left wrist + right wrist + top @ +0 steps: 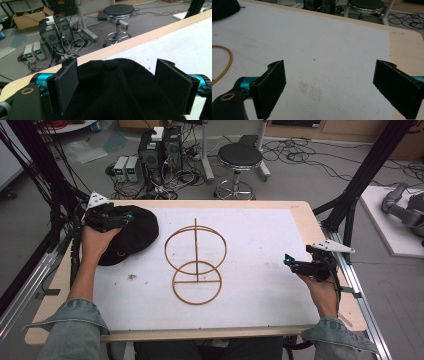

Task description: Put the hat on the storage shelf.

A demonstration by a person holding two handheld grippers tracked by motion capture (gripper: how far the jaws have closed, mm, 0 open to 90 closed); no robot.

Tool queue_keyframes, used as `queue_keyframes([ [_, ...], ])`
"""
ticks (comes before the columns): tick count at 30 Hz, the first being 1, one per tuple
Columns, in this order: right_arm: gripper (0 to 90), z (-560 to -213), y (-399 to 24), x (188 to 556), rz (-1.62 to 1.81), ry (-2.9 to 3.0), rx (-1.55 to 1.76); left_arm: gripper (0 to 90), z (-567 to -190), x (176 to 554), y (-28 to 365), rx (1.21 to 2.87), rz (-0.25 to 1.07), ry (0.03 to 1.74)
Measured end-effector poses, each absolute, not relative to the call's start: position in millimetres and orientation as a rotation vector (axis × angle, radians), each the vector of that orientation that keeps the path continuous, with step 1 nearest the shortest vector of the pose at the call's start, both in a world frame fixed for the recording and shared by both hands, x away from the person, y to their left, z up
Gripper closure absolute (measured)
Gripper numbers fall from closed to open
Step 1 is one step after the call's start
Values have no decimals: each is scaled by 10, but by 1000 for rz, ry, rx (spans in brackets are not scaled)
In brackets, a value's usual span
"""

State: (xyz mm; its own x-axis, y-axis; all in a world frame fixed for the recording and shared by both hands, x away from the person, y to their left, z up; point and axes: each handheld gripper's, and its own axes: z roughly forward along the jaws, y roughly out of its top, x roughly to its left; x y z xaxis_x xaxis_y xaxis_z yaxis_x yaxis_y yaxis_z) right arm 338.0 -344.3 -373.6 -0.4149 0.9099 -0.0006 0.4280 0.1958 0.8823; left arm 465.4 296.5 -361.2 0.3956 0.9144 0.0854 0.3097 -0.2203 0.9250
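Observation:
A black cap (pixel 132 237) lies at the left of the white sheet (pixel 260 235). My left gripper (pixel 122 217) rests over the cap's far side. In the left gripper view the left gripper (pixel 116 66) is open, its jaws wide apart with the cap (pixel 117 95) bulging between them. A tan wire stand (pixel 196 262), two rings on a thin post, stands at the sheet's middle. My right gripper (pixel 290 262) hovers low at the right, pointing left toward the stand. The right gripper (pixel 329 72) is open over bare sheet, with a curve of the stand's ring (pixel 228 61) at the left edge.
The wooden table rim (pixel 305 215) borders the sheet. Beyond the far edge stand a black stool (pixel 240 157), computer towers (pixel 160 147), small power supplies (pixel 126 167) and loose cables. Black frame posts (pixel 365 175) rise at both sides.

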Motion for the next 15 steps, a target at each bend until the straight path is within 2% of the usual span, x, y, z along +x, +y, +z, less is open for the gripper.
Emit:
queue_keyframes([
  [15, 110, -3739, -3457, 3367, 1169, 1934, 1240, 207, -3546, 4862, 2724, 1927, 845, 1079],
])
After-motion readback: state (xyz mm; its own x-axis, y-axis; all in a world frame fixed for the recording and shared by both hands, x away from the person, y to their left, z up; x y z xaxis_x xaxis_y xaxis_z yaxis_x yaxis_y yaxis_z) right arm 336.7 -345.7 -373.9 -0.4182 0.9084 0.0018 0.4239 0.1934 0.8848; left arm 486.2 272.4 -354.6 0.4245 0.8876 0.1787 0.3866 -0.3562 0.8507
